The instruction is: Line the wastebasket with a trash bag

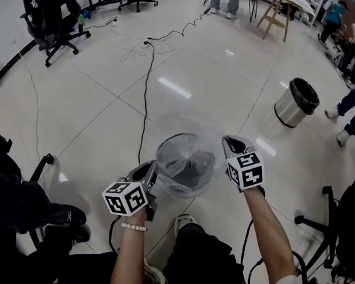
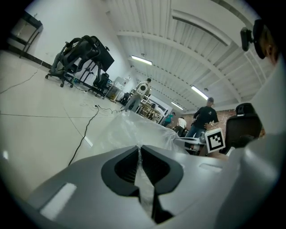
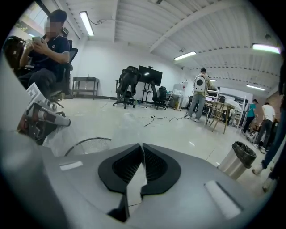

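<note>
Trash bag pinched in left gripper — seen only in its own view.

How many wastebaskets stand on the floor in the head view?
2. A black mesh wastebasket stands nearest, under a clear trash bag; a steel wastebasket with a dark liner stands farther right. Others may be hidden.

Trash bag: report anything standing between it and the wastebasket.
Nothing visible does. The trash bag already drapes over the wastebasket, pinched at either side by the left claw and right claw.
</note>
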Tool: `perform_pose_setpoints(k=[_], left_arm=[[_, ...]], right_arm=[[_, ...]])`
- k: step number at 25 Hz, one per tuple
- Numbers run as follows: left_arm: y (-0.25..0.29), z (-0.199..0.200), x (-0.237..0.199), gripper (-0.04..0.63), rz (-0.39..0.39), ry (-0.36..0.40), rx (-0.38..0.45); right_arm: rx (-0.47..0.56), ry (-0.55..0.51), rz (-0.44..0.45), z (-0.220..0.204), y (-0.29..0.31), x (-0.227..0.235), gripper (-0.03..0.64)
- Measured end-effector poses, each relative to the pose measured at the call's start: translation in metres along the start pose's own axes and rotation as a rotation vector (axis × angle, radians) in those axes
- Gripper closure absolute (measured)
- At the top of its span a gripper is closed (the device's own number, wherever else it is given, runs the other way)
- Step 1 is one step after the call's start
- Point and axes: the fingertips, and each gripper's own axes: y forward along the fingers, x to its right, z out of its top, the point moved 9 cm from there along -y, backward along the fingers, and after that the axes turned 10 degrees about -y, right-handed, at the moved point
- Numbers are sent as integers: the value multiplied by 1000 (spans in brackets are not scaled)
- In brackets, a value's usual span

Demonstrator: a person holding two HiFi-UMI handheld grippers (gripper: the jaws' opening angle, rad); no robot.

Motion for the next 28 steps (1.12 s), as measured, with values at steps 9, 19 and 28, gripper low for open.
perform_pose_setpoints(k=[9, 19, 28], left_arm=[[12, -19, -30, 583, 56, -28, -55], [12, -43, -56, 583, 131, -53, -126], [15, -76, -72, 583, 175, -73, -166]], right_arm=[[-149, 17, 51, -37, 43, 5, 614], [-278, 179, 212, -85, 65, 18, 606], [-363, 162, 258, -116, 79, -1, 519]])
